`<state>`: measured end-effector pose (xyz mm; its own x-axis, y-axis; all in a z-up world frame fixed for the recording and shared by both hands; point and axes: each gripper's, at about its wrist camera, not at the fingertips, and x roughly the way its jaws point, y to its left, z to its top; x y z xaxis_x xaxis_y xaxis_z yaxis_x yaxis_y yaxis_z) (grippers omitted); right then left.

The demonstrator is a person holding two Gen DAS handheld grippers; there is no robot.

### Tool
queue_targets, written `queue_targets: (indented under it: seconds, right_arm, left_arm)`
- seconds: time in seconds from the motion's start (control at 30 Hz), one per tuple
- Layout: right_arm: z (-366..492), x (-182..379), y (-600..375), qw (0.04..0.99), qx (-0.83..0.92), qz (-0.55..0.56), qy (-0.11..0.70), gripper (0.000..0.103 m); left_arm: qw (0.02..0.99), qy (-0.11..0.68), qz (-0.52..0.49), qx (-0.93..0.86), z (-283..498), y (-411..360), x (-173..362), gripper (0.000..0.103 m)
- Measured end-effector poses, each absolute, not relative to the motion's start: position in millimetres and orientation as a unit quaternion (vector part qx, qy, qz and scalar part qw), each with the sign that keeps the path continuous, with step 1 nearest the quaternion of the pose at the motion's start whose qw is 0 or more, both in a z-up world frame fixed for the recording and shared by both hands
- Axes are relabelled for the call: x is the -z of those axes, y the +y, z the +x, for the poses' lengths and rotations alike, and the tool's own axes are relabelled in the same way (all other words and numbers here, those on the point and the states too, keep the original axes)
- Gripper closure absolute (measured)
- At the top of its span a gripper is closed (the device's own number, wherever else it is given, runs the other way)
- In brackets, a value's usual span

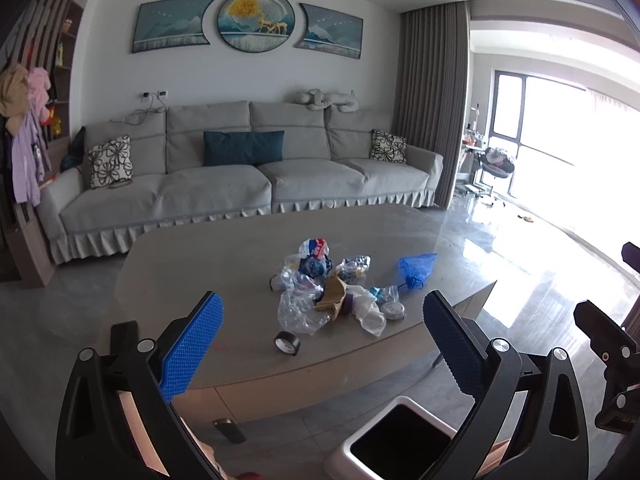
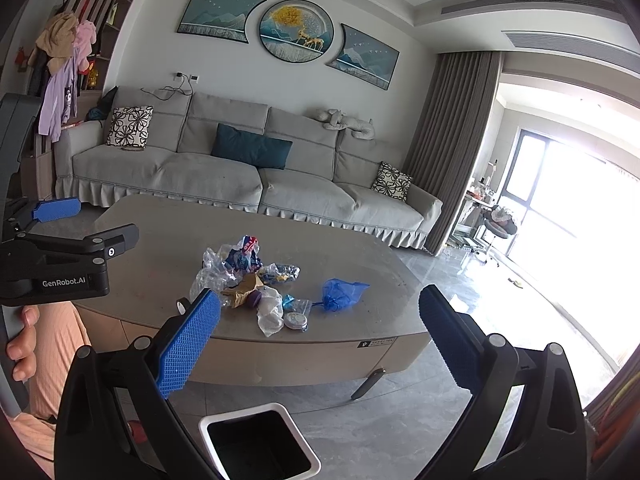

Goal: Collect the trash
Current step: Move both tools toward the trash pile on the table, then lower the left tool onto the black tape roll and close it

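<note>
Both tools, left (image 1: 322, 344) and right (image 2: 318, 334), gape wide, empty; trash pile (image 1: 336, 288) lies mid-frame on the bench (image 1: 208, 264), bin (image 2: 258, 442) at bottom

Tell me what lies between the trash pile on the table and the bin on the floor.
In the left wrist view, a tape roll lies between the trash pile and the bin; past it come bare table top, the table's edge and floor.

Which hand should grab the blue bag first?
Probably the right gripper. The blue bag lies at the pile's right end, nearer its open jaws; the left gripper, also open, faces the tape roll.
</note>
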<state>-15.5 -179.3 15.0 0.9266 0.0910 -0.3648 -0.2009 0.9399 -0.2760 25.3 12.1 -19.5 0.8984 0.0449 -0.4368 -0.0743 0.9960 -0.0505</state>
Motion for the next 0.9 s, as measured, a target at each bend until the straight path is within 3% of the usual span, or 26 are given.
queue_targets:
  seconds: [0.5,0.9]
  right_arm:
    - [42,13,-149,0.96,-0.12,-0.151,0.201,0.004]
    - [98,68,-118,0.946,-0.164,-0.127,0.249,0.004]
  left_arm:
    - [0.961,0.262,-0.051,-0.075,75,42,58,0.003]
    - [0.939,0.33,-0.055,-0.084,126,70,128,0.003]
